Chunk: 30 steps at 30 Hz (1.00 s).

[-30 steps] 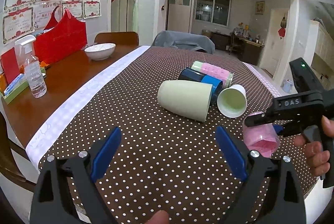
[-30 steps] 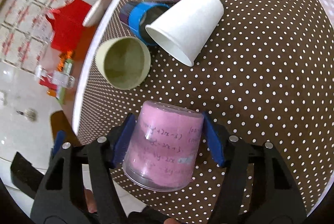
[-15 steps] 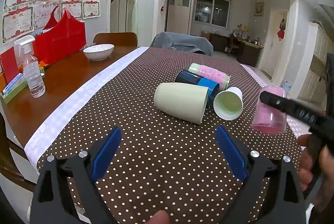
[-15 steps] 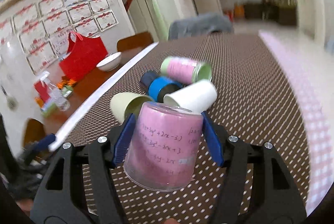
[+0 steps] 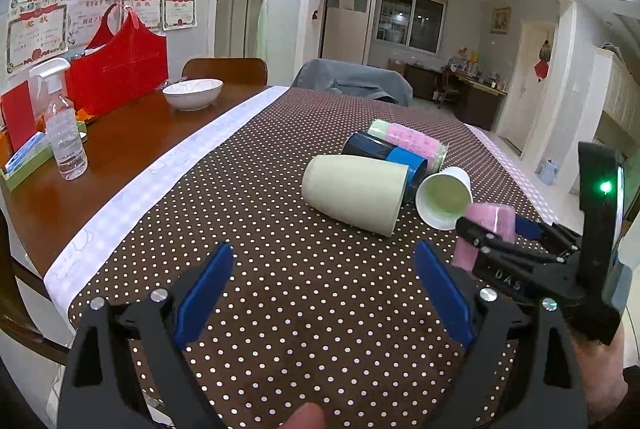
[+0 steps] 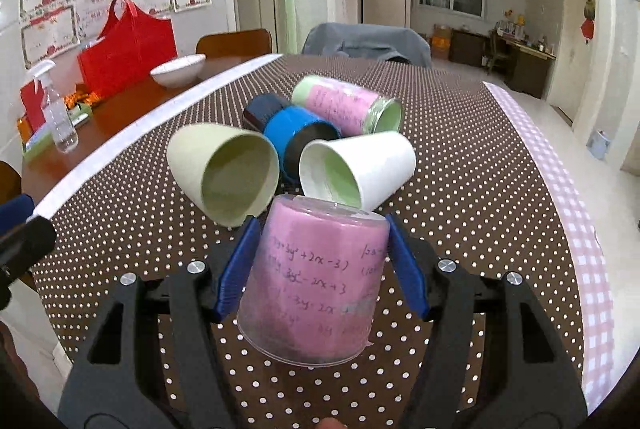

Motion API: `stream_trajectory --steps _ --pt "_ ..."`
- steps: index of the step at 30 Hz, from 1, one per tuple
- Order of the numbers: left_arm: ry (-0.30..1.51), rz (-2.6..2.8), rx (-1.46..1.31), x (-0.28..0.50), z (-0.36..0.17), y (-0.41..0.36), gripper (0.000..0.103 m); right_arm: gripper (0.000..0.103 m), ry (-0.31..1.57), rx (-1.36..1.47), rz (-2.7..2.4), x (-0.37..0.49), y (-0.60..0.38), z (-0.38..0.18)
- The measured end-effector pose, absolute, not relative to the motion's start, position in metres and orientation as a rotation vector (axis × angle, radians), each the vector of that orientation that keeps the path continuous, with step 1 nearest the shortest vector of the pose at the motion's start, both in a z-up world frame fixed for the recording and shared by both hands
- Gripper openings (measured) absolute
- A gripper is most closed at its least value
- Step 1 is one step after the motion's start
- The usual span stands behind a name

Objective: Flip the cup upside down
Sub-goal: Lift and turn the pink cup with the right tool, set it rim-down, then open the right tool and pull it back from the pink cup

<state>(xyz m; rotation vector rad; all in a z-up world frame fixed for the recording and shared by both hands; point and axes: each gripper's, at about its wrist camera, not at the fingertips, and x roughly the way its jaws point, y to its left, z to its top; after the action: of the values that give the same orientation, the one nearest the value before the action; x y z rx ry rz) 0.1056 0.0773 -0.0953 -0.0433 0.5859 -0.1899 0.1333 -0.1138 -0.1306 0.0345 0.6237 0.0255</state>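
- The right tongs (image 6: 322,269) are clenched on the pink cup (image 6: 316,281), its closed base pointing away, rim nearest.
- The left tongs (image 5: 324,293) are released over the worktop (image 5: 280,261).

The clear plastic cup with a pink paper lining (image 6: 316,277) is sitting upside down between blue pads, its closed base facing up and its wider open rim pointing down and toward the camera, slightly tilted. Handwritten maths formulas are running across its pink side. It is hovering above the brown polka-dot cloth, near the table's front edge. From the left wrist view, the cup (image 5: 486,233) is showing partly behind a black finger.
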Motion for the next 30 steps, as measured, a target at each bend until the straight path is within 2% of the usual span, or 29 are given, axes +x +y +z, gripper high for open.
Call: stream_trajectory --steps 6,7,9,11,21,30 --pt "0.589 -0.192 -0.040 0.106 -0.096 0.074 0.090 0.066 0.641 0.032 0.049 0.119 -0.111 -0.133" --pt "0.589 -0.192 -0.039 0.105 -0.096 0.074 0.090 0.070 0.648 0.034 0.059 0.116 -0.110 -0.133" --pt "0.586 -0.193 -0.036 0.104 -0.095 0.072 0.090 0.089 0.644 0.047 0.083 0.108 -0.110 -0.131" --pt "0.582 -0.192 -0.033 0.103 -0.093 0.070 0.090 0.097 0.624 0.070 0.109 0.100 -0.113 -0.126" --pt "0.561 -0.188 -0.011 0.092 -0.074 0.057 0.090 0.097 0.501 0.219 0.124 0.070 -0.142 -0.083" --pt "0.512 -0.190 0.022 0.069 -0.045 0.038 0.090 0.097 0.467 0.293 0.001 0.053 -0.177 -0.059"
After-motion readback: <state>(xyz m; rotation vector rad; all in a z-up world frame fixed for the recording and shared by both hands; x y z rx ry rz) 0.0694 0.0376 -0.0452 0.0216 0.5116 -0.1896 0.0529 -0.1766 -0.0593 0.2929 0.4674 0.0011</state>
